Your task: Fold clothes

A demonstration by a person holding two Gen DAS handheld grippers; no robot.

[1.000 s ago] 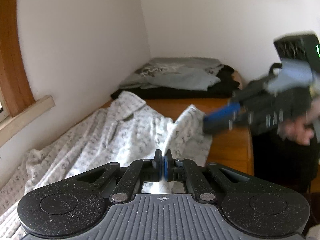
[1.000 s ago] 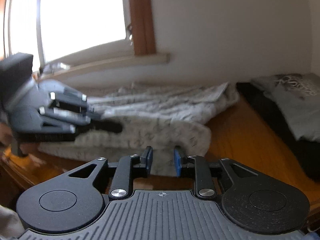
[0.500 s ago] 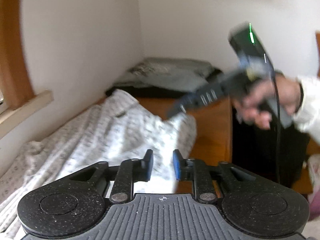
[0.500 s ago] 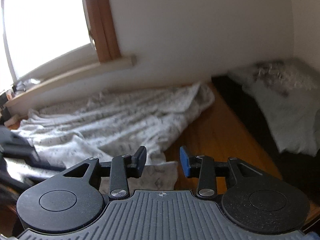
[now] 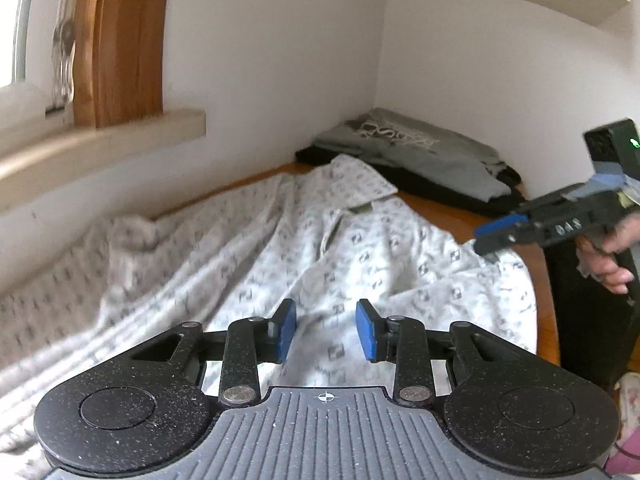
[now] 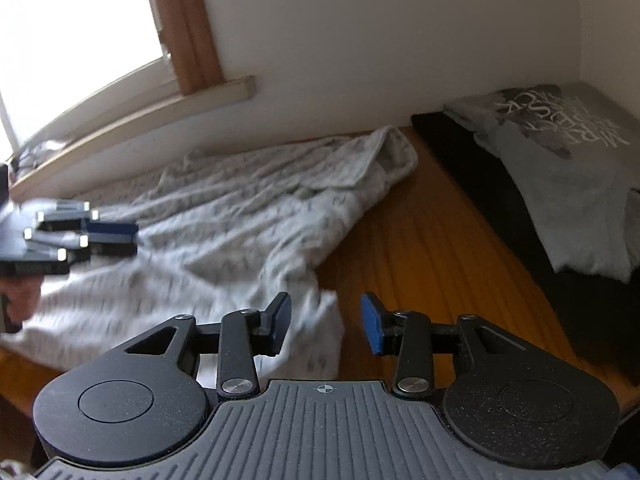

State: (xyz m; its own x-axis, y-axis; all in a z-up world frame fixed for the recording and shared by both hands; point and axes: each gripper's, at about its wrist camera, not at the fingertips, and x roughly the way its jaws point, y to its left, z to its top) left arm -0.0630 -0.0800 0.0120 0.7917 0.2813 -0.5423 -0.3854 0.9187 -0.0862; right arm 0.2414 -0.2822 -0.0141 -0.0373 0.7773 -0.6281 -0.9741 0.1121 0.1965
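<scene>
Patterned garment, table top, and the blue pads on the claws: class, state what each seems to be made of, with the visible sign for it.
Patterned garment: soft woven or knitted cloth, matte; it drapes and creases in loose folds. Table top: apparently wood, orange-brown with a slight sheen; long grain lines run along it. Blue pads: probably rubber or soft plastic, matte; fibre and pad material cannot be confirmed by look.

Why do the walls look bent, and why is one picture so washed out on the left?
Both views use fisheye lenses, so straight edges bow. In the right wrist view the window is blown out to white by daylight, and the patterned shirt and the left gripper are smeared by motion. In the left wrist view the shirt's near left part is blurred; the grey printed T-shirt is sharper.
</scene>
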